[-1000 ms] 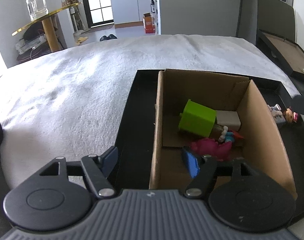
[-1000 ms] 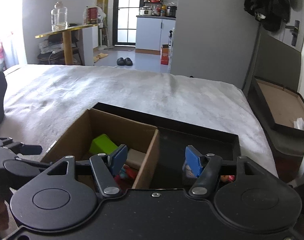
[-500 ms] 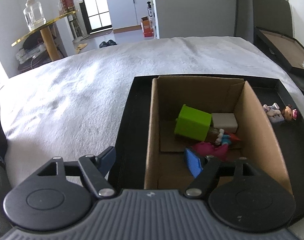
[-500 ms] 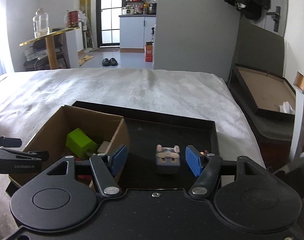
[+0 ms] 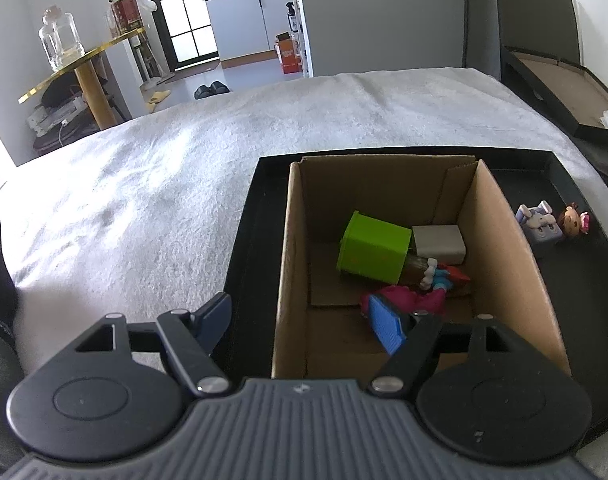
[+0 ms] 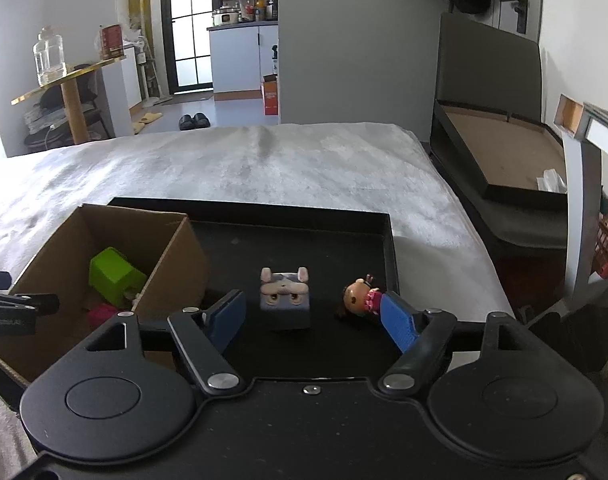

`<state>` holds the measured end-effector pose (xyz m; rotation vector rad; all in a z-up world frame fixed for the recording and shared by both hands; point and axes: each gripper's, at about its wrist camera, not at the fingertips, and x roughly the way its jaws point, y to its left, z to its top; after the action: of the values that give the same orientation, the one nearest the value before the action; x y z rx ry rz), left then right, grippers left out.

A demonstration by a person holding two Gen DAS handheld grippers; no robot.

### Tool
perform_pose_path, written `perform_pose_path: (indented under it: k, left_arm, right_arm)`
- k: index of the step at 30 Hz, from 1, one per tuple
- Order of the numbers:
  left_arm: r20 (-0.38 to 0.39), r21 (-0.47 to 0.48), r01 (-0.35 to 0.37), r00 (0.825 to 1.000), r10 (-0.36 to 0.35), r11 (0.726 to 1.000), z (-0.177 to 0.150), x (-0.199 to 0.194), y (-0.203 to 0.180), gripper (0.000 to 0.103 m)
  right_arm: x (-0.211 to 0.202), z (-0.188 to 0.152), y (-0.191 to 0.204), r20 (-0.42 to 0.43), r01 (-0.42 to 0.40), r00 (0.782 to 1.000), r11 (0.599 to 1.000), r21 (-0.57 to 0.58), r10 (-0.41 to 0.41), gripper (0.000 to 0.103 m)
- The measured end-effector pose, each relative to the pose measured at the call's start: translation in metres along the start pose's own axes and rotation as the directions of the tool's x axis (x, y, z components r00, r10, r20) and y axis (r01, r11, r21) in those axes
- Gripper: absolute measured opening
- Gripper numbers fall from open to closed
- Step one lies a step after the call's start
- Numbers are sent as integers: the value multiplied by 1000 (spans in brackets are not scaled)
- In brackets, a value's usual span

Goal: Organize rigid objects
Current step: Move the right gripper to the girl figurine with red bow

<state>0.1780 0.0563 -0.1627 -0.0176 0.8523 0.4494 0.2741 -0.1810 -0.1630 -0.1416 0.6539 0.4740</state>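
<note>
A cardboard box [image 5: 500, 232] stands in a black tray [image 5: 247, 240] on a bed. It holds a green block [image 5: 374, 246], a white block [image 5: 440, 238], a pink toy [image 5: 420, 298] and a small figure. A bunny cube [image 6: 284, 296] and a small doll [image 6: 360, 296] lie on the tray [image 6: 295, 240] to the right of the box [image 6: 175, 264]. My left gripper [image 5: 299, 320] is open, straddling the box's left wall. My right gripper [image 6: 314, 320] is open and empty, just in front of the bunny cube, with the doll by its right finger.
The grey-white bedcover [image 5: 143, 184] spreads left of and beyond the tray. A dark open case [image 6: 504, 160] lies off the bed's right side. A gold side table with a glass jar [image 5: 59, 44] stands at the far left.
My right gripper has swung right, from over the box's right wall to the tray area with the bunny cube and doll. My left gripper has shifted slightly and stays open.
</note>
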Motion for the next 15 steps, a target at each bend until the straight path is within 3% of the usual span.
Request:
perform_pose_path:
  k: [7,15]
  left_arm:
    - [2,30,16,1000,-16,999,-1,2,-7,74]
    - [-19,35,-14,1000,14,999,3,6,-9,75]
  right_arm:
    - [18,-2,-12,-10,2,1000,1000,18,-2,74]
    - [38,-5,-24,-37,-5,999,1000,31,6,73]
